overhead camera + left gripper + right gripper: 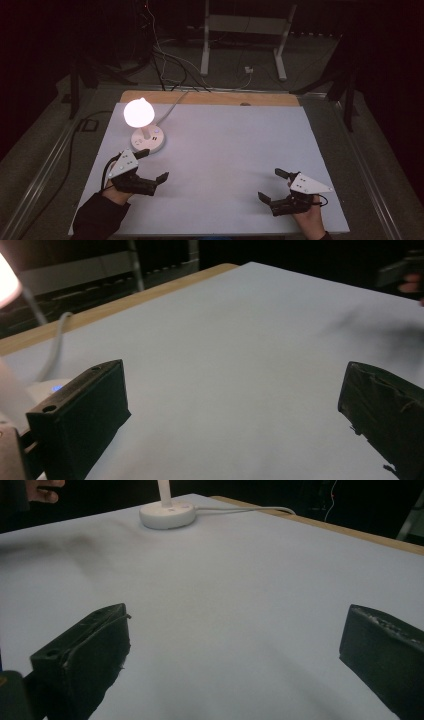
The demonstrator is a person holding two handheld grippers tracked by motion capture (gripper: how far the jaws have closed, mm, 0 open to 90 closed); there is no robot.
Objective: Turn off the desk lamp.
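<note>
With lit lamp (139, 114) far-left, both grippers gape over bare mid-table (225, 150).

You're working in a dark room, and the only glow comes from the lit lamp (139, 114) at the far left of your white table (235, 150). A wooden strip (210, 98) edges the table's far side. Beyond it, grey floor (300, 75), tangled cables (165, 65) and a white metal frame (245, 30). The far walls sit in blackness.
</note>
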